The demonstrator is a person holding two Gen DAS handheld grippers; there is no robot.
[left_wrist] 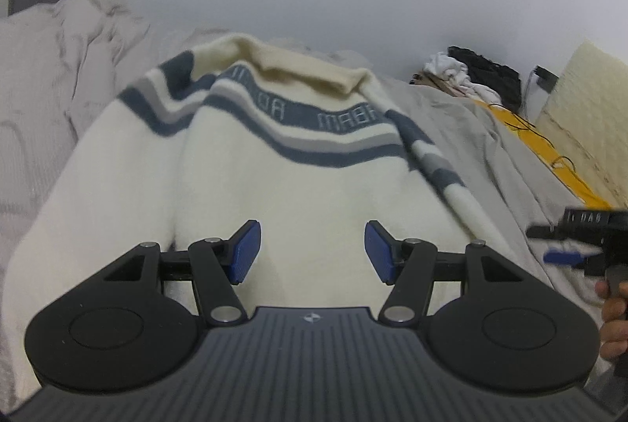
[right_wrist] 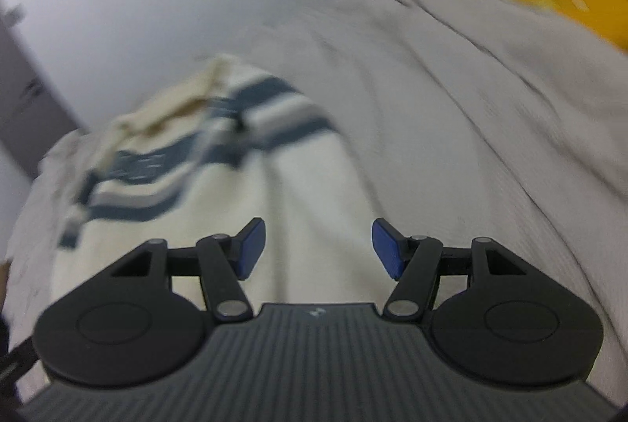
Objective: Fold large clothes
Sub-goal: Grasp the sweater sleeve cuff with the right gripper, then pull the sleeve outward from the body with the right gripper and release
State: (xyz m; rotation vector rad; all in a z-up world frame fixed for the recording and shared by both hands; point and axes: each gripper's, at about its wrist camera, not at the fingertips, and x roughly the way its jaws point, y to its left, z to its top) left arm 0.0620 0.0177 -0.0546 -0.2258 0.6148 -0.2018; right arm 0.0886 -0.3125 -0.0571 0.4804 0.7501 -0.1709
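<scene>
Left wrist view, nearest first: the left hand-held gripper (left_wrist: pixel 313 251) stands released, its blue pads spread with nothing between them, only knit fabric showing below through the gap. Directly beneath and ahead lies the cream knitted sweater with blue and grey chest stripes and a folded collar (left_wrist: pixel 282 186). It is spread on the bed, covered in a pale grey sheet (left_wrist: pixel 490 147). Its hem end sits at the bottom of the frame under the pads; its collar is at upper centre. The long axis therefore runs straight away from this gripper, bottom to top of the frame. One sleeve (left_wrist: pixel 439 171) is folded in along the right edge of the body.

At the lower right edge of the same view the right hand-held gripper (left_wrist: pixel 569 257) appears, held in a hand (left_wrist: pixel 612 316), over the sheet just beside the sweater's right edge.

Right wrist view, blurred: the right hand-held gripper (right_wrist: pixel 318 249) is likewise released and empty. The sweater's right margin (right_wrist: pixel 298 226) falls between its pads, and the collar lies toward the upper left.

Judgement: both grippers are at the hem end, the left over the body, the right at the edge. The next fold would likely carry the hem toward the collar.

Far right: a pile of white and black clothing (left_wrist: pixel 475 73) and a yellow strip (left_wrist: pixel 541 151) beyond the bed.
</scene>
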